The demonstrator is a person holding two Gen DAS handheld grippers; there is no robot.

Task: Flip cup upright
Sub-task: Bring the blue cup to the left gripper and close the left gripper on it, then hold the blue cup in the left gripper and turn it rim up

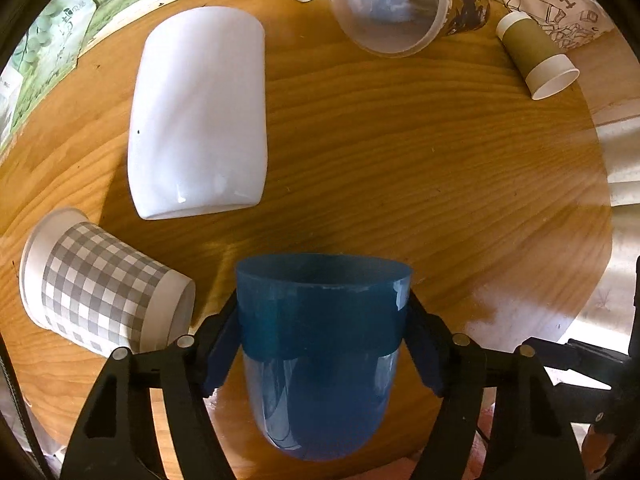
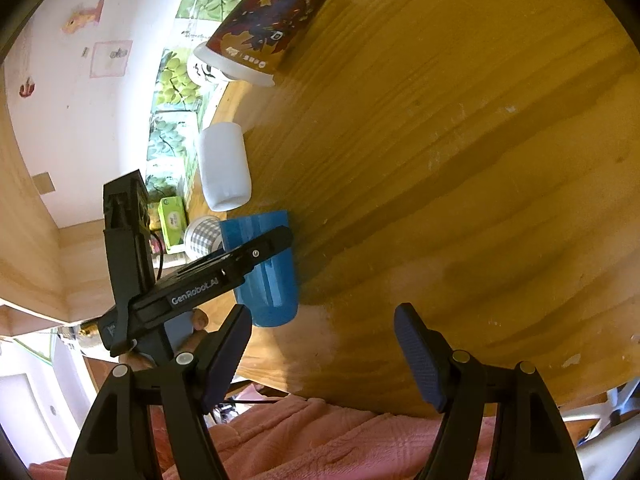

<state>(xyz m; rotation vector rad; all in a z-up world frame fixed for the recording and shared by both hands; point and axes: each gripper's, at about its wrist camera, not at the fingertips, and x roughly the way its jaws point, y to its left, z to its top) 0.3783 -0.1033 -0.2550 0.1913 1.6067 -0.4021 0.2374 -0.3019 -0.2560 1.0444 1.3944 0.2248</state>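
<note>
Round and wood-grained, the table [image 1: 400, 160] fills most of both wrist views, with grape-print paper along its far edge and a pale wall with stickers beyond it.

The left gripper [image 1: 322, 344] is clamped on the blue cup [image 1: 320, 360]: one blue pad presses each side of the cup's wall, about midway along its length. From the left wrist camera the cup's wide, flat end points away from the gripper toward the table's middle, and its rounded, narrower end points back at the lens. Whether that far end is the open mouth cannot be told from here. In the right wrist view the same blue cup [image 2: 272, 280] sits at the table's near edge with the left gripper's black body [image 2: 192, 296] across it, hiding part of the wall; whether the cup touches the wood or is lifted just off it cannot be told.

The right gripper [image 2: 320, 356] stands wide open with nothing between its pads, hanging over the table's near edge and a pink cloth [image 2: 320, 440] below it.

Ahead and left of the left gripper a white cup [image 1: 200, 112] lies on its side; just beside its left finger lies a grey checked paper cup [image 1: 104, 292]. Farther ahead lie a clear plastic cup [image 1: 388, 8] and a small brown-banded paper cup [image 1: 536, 56]. A cup cut off by the top edge shows only partly.
</note>
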